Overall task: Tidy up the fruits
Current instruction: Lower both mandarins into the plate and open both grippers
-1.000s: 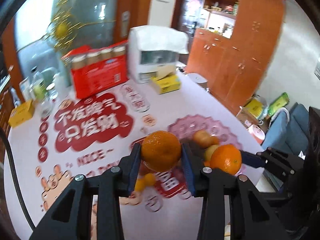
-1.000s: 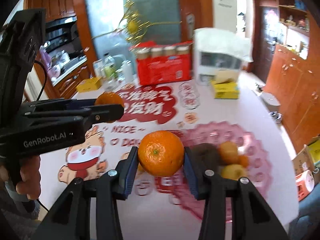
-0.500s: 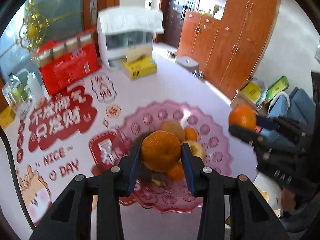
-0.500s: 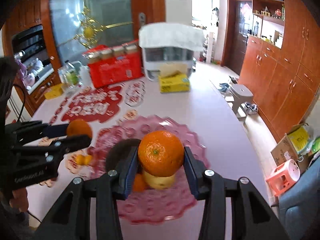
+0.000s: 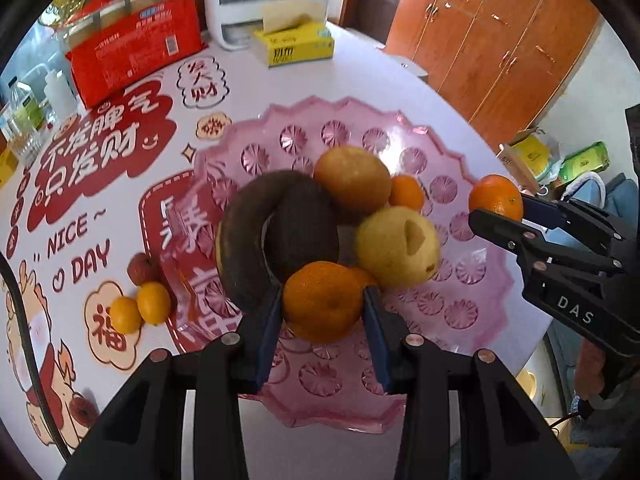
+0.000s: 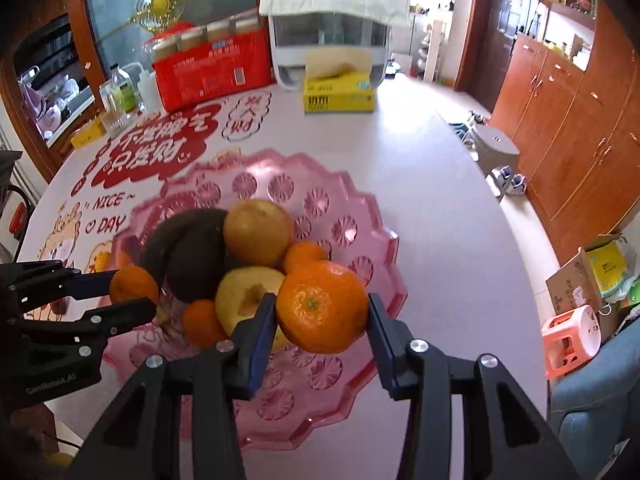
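Both grippers are carrying one orange each, and both hang over the pink tray (image 5: pixel 472 300), so I'd guess this is the drop-off step. The left gripper (image 5: pixel 323 307) is pinching its orange (image 5: pixel 322 300) between the blue pads over the tray's near edge, right in front of the fruit pile. The right gripper (image 6: pixel 322 314) is clamped on a second orange (image 6: pixel 322 306) over the tray's near right part, beside the pile. Both point steeply down, which makes sense if you want to set a round thing down instead of letting it roll off the scalloped rim.

The pile sits mid-tray, probably because the tray dips there and everything settles inward. Open floor shows along the near and right edges, so that's likely where these two are headed.

Count, as far as I can tell:
- oranges in grippers: 2
- small oranges in the tray: 2, one on the far right of the pile (image 5: pixel 406 193), one tucked at the near side (image 6: pixel 202 322)
- pear-looking fruit: 2, a brownish one (image 5: pixel 352 184) at the back and a pale yellow one (image 5: pixel 396 246) with a notch cut in it
- dark bananas (image 5: pixel 256 240): looks like 2, curled together on the left
- still out on the table (image 5: pixel 360 80) by the tray's left edge: 2 kumquats (image 5: pixel 140 308) and 1 reddish lychee-ish thing (image 5: pixel 142 270), touching each other

So three small fruits are not yet in.
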`<control>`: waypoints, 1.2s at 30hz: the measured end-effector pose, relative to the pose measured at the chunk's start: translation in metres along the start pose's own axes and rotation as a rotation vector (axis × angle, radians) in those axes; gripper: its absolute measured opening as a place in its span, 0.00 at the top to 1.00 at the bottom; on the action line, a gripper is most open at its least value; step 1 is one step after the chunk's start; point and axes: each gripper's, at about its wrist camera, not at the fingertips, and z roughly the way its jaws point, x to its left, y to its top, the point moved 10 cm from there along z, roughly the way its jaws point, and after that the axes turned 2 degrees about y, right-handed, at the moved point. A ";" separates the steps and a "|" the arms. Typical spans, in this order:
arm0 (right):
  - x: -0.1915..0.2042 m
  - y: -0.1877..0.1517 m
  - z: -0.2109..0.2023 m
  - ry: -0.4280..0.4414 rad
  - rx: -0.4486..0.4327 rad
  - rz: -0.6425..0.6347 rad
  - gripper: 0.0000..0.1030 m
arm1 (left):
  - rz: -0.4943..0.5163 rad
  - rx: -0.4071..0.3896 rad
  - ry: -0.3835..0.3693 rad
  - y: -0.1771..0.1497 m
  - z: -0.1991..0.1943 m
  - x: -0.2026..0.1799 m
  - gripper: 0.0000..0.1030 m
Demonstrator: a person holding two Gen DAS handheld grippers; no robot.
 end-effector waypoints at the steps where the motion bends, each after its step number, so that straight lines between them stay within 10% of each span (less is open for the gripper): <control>1: 0.000 -0.001 0.003 0.003 0.005 -0.001 0.57 | -0.002 0.005 0.000 -0.001 0.001 -0.001 0.63; 21: -0.007 -0.013 0.033 0.038 0.084 0.049 0.55 | 0.008 0.051 0.024 -0.012 0.015 -0.006 0.61; 36: 0.001 -0.002 0.014 0.050 0.024 0.053 0.47 | -0.018 0.001 0.052 -0.008 -0.008 0.005 0.38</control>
